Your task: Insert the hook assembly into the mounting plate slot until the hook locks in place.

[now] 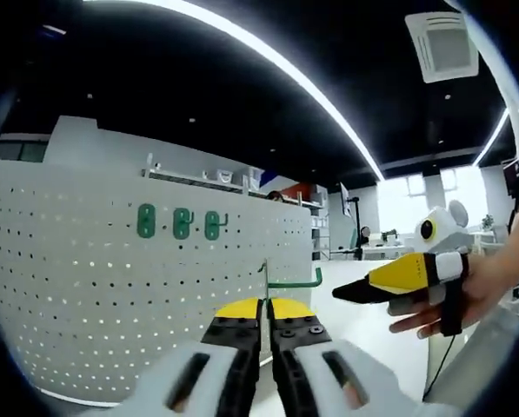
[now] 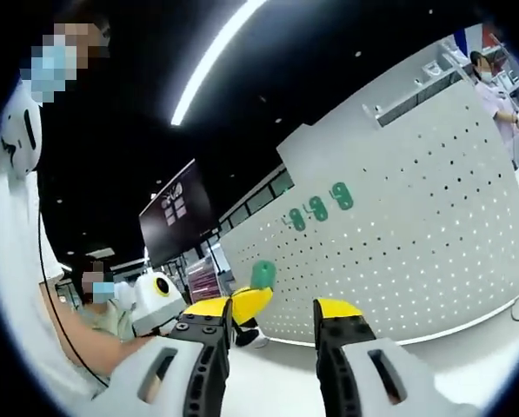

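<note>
We take the white pegboard (image 1: 111,287) as our landmark. Three green hooks (image 1: 180,223) already sit in a row in the upper part of this board, and in the right gripper view we see the same row (image 2: 318,208) from the other side.

Our left gripper (image 1: 265,306) has its jaws almost closed on the thin green hook assembly (image 1: 292,280), which stands just in front of the board, below and to the right of the mounted row. The wire arm of the hook points away from the board's face, toward the right gripper (image 1: 389,280), which hangs free well apart from the board.

In its own view the right gripper (image 2: 272,317) has its jaws wide apart and holds nothing; the green plate of the hook (image 2: 262,274) shows between the board and the yellow tip of the left gripper (image 2: 246,304).

We judge that the insertion is not yet done. To do it well, we should first turn the plate's back flat toward the board, line it with a row of holes beside the mounted hooks, then push straight in. If we come tilted, the hook may not lock.
</note>
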{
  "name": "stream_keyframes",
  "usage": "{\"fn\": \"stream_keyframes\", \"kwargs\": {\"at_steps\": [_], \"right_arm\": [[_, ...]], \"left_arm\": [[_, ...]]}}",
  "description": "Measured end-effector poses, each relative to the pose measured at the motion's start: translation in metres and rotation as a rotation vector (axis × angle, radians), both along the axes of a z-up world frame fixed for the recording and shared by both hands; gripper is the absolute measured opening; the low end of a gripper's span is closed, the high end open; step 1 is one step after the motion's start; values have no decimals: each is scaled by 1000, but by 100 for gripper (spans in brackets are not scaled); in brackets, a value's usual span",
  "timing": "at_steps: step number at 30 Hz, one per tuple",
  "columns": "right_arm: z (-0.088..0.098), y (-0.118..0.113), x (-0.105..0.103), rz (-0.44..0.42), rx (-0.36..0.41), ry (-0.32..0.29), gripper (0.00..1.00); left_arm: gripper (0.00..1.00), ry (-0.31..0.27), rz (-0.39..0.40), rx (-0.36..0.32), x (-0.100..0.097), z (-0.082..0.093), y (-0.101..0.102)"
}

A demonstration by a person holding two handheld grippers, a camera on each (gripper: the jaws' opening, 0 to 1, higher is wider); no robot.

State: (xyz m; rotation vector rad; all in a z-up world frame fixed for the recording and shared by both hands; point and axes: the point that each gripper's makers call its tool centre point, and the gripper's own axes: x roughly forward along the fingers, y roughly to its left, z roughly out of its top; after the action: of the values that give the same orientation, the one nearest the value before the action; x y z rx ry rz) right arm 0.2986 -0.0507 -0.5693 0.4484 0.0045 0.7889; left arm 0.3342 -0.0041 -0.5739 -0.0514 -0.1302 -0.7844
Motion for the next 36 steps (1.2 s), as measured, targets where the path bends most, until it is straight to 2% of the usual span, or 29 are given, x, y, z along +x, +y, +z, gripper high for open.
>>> {"fn": "stream_keyframes", "kwargs": {"at_steps": [2,8,18,36], "right_arm": [[2,3,2,1,3,-3,34],[8,11,11,14,14,-15,30],[15,24,22,27,35,-25,23],[19,38,28,36,27,-38,10]], "left_arm": [[2,14,-6,-17,0,0,-2],[2,9,-16,-8,-2,1,-6],[2,5,-3,-11,0,5,-2],[2,-1,-7,-18,-2,8,-4]]}}
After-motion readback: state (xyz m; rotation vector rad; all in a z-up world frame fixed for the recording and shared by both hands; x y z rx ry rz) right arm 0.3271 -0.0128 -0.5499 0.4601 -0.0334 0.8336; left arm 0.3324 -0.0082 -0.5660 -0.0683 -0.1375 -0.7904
